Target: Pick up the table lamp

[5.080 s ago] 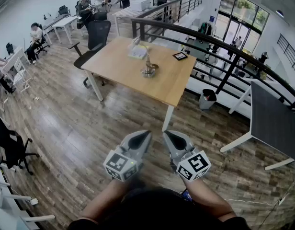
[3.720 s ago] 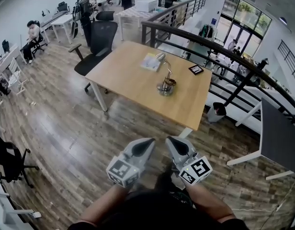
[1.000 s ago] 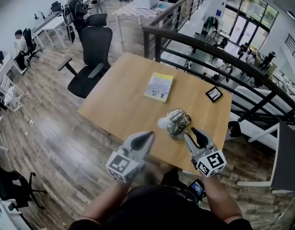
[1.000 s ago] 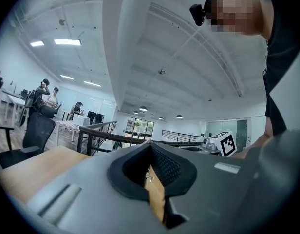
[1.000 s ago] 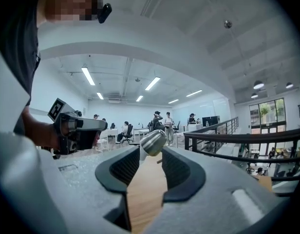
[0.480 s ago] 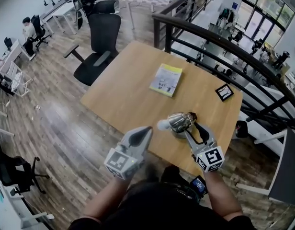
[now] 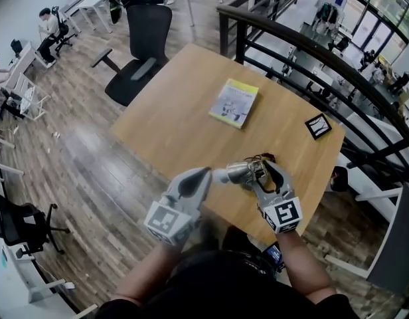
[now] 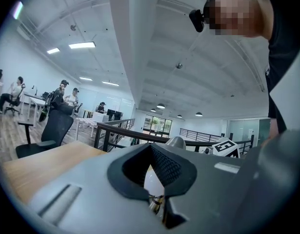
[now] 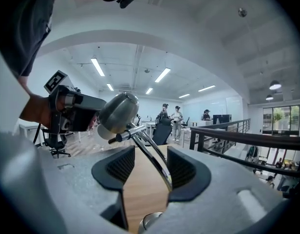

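Reaching for the table lamp (image 7: 239, 172) near the front edge of the table (image 7: 171, 111), the right gripper (image 7: 265, 173) was opening its jaws around the chrome stem (image 9: 150, 152), not yet pinching; a firm squeeze before lifting looked due next. The left gripper (image 7: 198, 176) hovered alongside, jaws together, empty.

This is an open-plan office. A wooden tabletop (image 7: 184, 111) has a black swivel chair (image 7: 149, 32) at its 11 o'clock. People (image 7: 48, 26) sit at white desks (image 7: 91, 6) toward 10 o'clock. The floor (image 7: 78, 151) is plank, a black railing (image 7: 223, 32) runs past 1 o'clock, and strip lights (image 8: 82, 45) line the ceiling.
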{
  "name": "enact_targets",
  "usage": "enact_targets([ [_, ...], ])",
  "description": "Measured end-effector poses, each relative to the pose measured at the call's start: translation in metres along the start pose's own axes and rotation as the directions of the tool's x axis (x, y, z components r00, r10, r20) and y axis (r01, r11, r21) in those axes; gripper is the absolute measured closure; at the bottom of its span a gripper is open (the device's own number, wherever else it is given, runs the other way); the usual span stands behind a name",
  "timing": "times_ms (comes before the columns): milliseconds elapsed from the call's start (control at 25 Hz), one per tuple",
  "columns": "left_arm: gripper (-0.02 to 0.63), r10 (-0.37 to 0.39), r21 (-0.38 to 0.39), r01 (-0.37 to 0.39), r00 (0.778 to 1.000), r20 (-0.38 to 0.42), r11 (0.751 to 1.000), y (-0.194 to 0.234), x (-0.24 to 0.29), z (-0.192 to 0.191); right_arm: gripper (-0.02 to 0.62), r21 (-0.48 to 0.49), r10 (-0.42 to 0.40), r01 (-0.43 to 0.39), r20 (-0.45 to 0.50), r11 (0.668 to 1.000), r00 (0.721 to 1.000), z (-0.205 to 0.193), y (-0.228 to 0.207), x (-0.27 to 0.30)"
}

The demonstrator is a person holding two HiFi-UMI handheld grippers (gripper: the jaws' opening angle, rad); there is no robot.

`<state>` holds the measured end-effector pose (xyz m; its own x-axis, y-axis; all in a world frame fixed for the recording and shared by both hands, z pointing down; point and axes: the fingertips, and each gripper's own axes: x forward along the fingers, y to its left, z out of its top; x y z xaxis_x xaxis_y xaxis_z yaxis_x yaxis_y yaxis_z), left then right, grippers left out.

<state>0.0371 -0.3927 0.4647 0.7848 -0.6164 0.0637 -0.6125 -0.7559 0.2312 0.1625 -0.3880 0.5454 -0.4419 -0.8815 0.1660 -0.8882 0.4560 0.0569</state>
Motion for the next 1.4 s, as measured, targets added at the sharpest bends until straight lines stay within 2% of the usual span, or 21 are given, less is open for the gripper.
enact_targets([
  [240, 0.604, 0.034, 0.046, -0.035, 0.999, 0.020, 0.998, 0.004, 0.008, -0.005, 0.404, -0.005, -0.005, 0.005, 0.040, 1.000, 0.999, 0.011, 0.002, 0.012],
  [520, 0.604, 0.049, 0.018, -0.049, 0.999, 0.004, 0.999, -0.001, 0.017, 0.004, 0.446, -0.071, -0.041, 0.043, 0.033, 0.996, 0.999, 0.015, 0.002, 0.014],
  [640, 0.604, 0.048, 0.036, -0.048, 0.999, 0.014, 0.998, -0.001, 0.017, 0.004, 0.467, -0.096, -0.079, 0.082, 0.027, 0.992, 0.996, 0.017, 0.001, 0.014],
  [800, 0.604, 0.043, 0.026, -0.043, 0.999, 0.012, 0.999, -0.004, 0.020, 0.010, 0.504, -0.094, -0.142, 0.145, 0.034, 0.985, 0.989, 0.022, -0.017, 0.013],
  [1200, 0.604, 0.027, 0.034, -0.028, 0.999, 0.030, 0.999, -0.002, 0.028, 0.015, 0.516, -0.060, -0.222, 0.224, 0.030, 0.973, 0.975, 0.018, -0.046, 0.013],
  [1400, 0.604, 0.032, 0.063, -0.036, 0.998, 0.055, 0.997, -0.001, 0.034, 0.015, 0.526, -0.025, -0.265, 0.266, 0.038, 0.964, 0.963, 0.028, -0.060, 0.009],
])
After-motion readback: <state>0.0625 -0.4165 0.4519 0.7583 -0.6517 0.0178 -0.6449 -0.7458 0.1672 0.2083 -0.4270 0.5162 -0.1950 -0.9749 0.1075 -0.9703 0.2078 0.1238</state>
